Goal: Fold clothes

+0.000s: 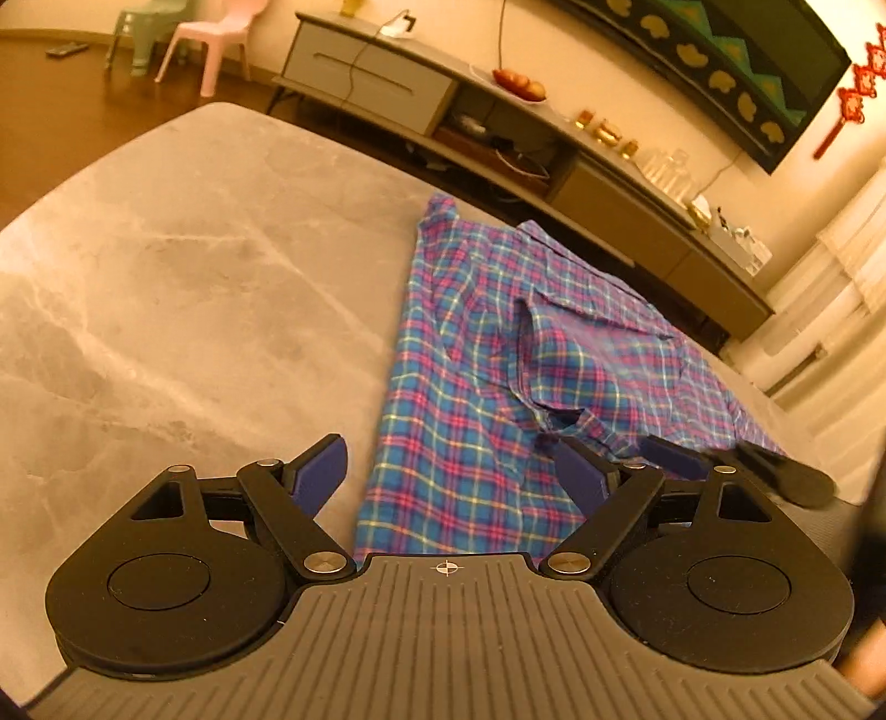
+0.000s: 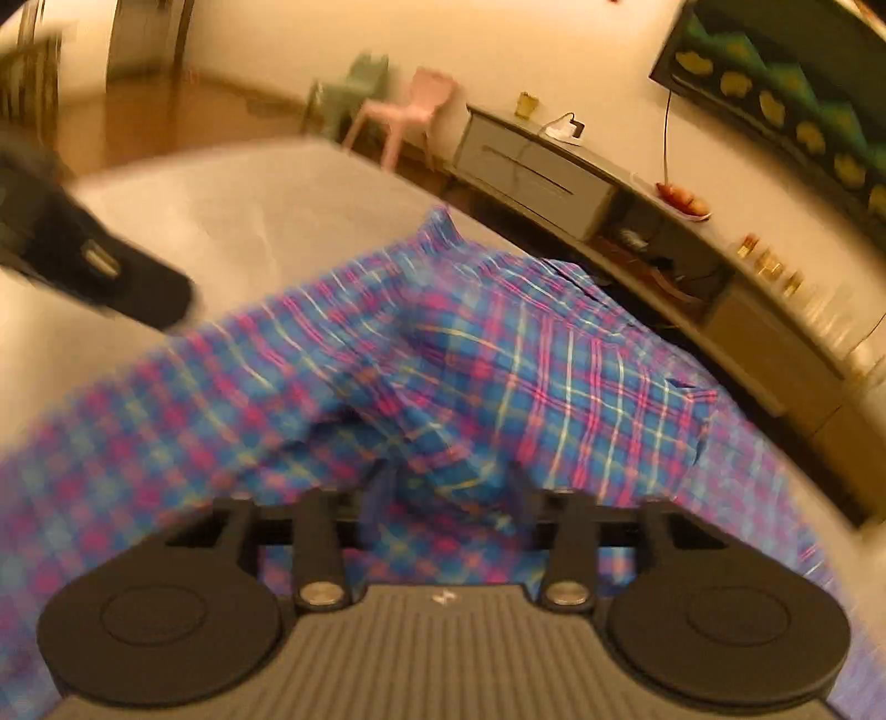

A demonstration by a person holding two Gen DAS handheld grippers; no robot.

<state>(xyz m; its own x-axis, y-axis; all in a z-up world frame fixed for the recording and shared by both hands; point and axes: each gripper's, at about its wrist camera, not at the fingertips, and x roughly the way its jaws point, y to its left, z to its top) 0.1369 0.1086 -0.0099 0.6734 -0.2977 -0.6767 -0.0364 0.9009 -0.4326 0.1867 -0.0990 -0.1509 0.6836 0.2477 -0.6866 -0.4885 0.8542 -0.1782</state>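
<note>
On the grey marbled table (image 1: 166, 288) lies the plaid shirt (image 1: 487, 354), spread toward the right half, its left edge folded straight and a loose flap rumpled across the middle. Beyond the far edge runs a long cabinet (image 1: 387, 77) against the wall, with two small chairs (image 1: 210, 39) at the far left. The left gripper (image 1: 448, 476) hovers over the shirt's near hem, its fingers (image 1: 321, 471) wide apart with nothing gripped. The right gripper (image 2: 448, 498) is low over the rumpled cloth, blurred; its fingers (image 2: 376, 498) stand partly apart with a fold between them, and I cannot tell whether they press it.
</note>
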